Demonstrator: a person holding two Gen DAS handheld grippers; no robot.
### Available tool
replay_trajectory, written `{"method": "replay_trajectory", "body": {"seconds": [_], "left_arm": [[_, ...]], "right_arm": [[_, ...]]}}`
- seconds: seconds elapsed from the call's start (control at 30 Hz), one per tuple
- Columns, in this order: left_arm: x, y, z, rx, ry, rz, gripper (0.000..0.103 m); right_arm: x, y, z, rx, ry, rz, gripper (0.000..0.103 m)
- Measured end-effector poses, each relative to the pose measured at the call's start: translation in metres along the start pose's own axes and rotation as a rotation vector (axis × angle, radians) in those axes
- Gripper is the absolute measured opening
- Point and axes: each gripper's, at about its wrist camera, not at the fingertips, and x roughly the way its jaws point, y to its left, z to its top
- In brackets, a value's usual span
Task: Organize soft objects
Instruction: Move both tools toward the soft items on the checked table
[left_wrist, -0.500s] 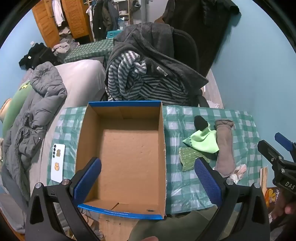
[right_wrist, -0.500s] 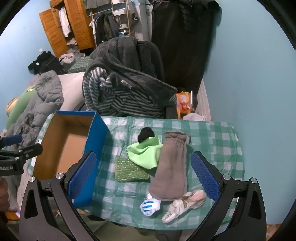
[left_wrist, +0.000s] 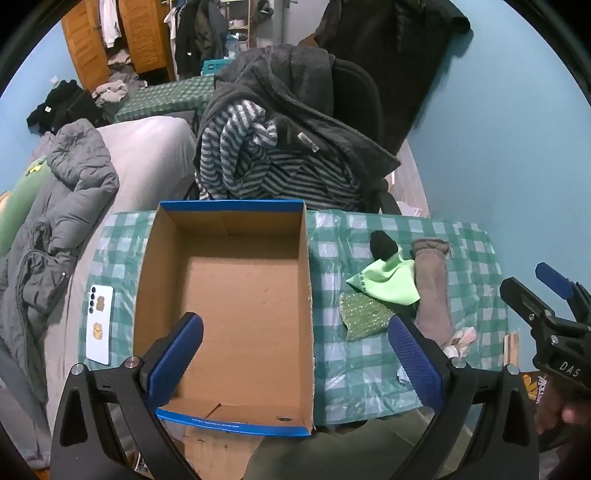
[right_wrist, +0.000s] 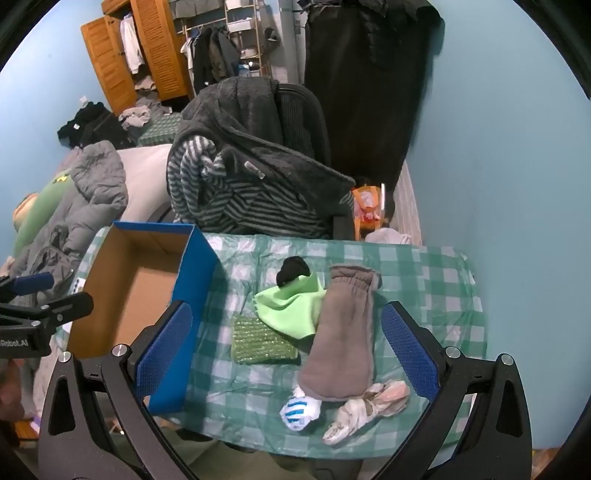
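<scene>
The soft objects lie in a loose cluster on the right part of the tabletop (right_wrist: 424, 266), which wears a green-and-white checked cloth. A long grey-brown mitten (right_wrist: 343, 332) stretches from its gathered cuff at the far end down toward the near edge. A light green cloth (right_wrist: 291, 310) lies just beside it on the left, overlapping a black bundle (right_wrist: 293, 271) at its far corner and touching a green knitted square (right_wrist: 262, 341) on its near side. At the mitten's near end sit a white-and-blue rolled sock (right_wrist: 297, 410) and a pale, stained sock (right_wrist: 369, 408), both touching the mitten.

To the left of the cluster stands an open cardboard box (left_wrist: 236, 295) with blue outer walls; nothing lies inside it. A white phone (left_wrist: 99, 325) lies on the cloth on the box's far left side.

The right claw (right_wrist: 286, 354) hangs above the cluster, tilted downward, its blue pads spread fully wide and holding nothing. The left claw (left_wrist: 295, 354) hangs over the box's near right corner, likewise spread wide and empty.

Behind the tabletop a chair (right_wrist: 303, 122) is draped with a dark fleece and a striped garment (left_wrist: 258, 166), and a grey jacket (left_wrist: 74, 177) lies on the bed at the left
</scene>
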Motion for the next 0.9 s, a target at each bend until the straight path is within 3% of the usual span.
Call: {"method": "replay_trajectory", "body": {"seconds": [0.9], "left_arm": [[0.0024,0.0013,-0.0048,-0.008,0.003,-0.023,0.102]], "right_arm": [[-0.0011,-0.0006,0.0022,-0.001,0.003,0.001,0.102]]}}
